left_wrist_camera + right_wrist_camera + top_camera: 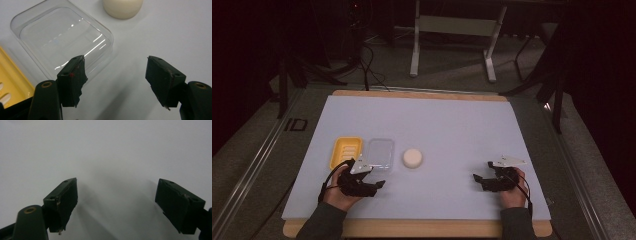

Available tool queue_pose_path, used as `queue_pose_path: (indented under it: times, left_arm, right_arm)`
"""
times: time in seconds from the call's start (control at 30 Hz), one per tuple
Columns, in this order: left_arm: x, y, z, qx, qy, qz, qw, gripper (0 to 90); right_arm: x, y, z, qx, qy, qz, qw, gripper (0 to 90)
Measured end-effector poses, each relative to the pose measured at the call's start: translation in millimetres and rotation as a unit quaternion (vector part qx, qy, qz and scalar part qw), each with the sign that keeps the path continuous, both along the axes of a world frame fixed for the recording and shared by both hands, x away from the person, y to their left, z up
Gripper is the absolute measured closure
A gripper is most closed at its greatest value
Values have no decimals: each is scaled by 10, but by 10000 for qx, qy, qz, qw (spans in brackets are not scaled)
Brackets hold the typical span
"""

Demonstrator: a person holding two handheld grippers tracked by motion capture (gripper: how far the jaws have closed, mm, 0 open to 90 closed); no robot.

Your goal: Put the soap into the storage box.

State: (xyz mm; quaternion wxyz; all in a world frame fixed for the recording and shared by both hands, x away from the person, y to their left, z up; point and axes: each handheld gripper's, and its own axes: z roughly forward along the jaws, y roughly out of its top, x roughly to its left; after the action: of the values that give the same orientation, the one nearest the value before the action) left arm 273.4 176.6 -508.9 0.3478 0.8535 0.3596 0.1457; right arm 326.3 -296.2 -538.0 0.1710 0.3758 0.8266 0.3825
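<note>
The left tongs (115, 75) gape, grasping nothing, just short of the clear plastic lid (62, 37); the right tongs (117, 202) gape too. Beside the yellow soap dish (345, 151), the lid looks light, slippery, flexible; pinch its near rim.

Looking down and forward from above the table's (437, 125) near edge; riding close over it; sharing the clear lid (380, 152) (62, 37) with the left gripper view.

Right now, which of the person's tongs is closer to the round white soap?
Left. The left tongs sit just below and left of the soap, beside the clear lid. The right tongs rest farther off, toward the table's right side.
</note>
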Motion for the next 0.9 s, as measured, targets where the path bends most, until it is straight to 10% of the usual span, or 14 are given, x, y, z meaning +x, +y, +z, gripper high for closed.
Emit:
queue_pose_path:
  times: [0.27, 0.9]
  left_arm:
    - [9, -38, -19, 9, 25, -24, 10000, 323]
    - [36, -48, 2, -9, 49, -42, 10000, 321]
  right_arm:
    - [-60, -77, 23, 377, -300, -44, 9988, 179]
    - [-49, -36, 13, 201, -234, 78, 9995, 180]
